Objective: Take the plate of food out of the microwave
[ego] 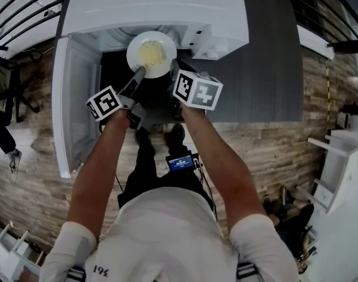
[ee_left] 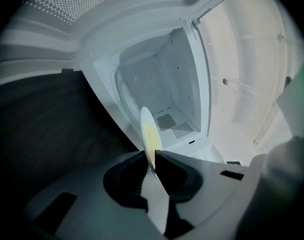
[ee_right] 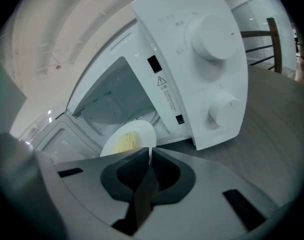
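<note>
Head view: your left gripper [ego: 138, 73] and right gripper [ego: 173, 70] both reach the white plate [ego: 151, 53] from its near side. The plate carries yellow food [ego: 149, 53] and hangs just in front of the microwave [ego: 155, 7] opening. The door [ego: 76, 98] is swung open on your left.

Left gripper view: jaws clenched on the plate rim, plate seen edge-on, lit cavity [ee_left: 161, 84] behind it.

Right gripper view: jaws clamped on the rim at the opposite side, food facing the camera. The panel with two knobs [ee_right: 211, 34] is to the right of the opening.
</note>
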Tool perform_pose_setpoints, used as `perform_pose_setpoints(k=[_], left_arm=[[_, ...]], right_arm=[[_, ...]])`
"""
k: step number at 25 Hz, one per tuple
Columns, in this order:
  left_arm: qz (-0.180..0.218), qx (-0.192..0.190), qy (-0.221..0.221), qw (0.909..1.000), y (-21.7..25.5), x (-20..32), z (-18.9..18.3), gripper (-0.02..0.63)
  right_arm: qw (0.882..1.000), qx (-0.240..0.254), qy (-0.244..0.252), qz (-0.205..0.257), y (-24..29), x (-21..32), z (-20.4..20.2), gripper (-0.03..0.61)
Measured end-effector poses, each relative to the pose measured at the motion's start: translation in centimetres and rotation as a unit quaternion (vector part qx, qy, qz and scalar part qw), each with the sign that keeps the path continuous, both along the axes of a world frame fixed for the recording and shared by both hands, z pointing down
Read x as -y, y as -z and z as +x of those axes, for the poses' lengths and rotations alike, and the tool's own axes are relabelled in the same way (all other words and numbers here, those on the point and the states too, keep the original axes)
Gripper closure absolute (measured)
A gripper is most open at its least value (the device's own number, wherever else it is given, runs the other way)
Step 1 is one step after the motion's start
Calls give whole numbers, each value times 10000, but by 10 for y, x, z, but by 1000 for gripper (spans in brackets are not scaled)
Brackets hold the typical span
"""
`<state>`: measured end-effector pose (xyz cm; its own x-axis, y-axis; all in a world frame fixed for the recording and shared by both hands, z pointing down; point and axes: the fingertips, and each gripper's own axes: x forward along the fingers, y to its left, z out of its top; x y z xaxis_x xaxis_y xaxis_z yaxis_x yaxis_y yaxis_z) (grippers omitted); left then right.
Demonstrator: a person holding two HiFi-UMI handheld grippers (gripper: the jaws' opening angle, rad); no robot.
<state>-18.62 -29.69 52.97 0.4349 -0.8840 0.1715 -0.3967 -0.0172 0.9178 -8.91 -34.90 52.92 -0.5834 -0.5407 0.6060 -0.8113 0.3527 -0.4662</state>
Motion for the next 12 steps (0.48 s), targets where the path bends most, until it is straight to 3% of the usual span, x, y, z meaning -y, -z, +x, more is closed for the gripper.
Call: perform_pose_setpoints(k=[5, 8, 9, 12], left_arm=[[-61, -19, -132, 9999, -2, -19, 19, 561], [-145, 91, -443, 9989, -7, -32, 38, 577], [-157, -95, -462, 9988, -8, -35, 45, 577], [51, -1142, -148, 9933, -1, -40, 58, 600]], right_arm=[[10000, -74, 50, 41, 0, -18, 19, 578], [9996, -63, 225, 160, 6, -29, 21, 578], [9994, -67, 279, 180, 8, -32, 21, 578], [9991, -43, 380, 173, 11, -44, 25, 578]])
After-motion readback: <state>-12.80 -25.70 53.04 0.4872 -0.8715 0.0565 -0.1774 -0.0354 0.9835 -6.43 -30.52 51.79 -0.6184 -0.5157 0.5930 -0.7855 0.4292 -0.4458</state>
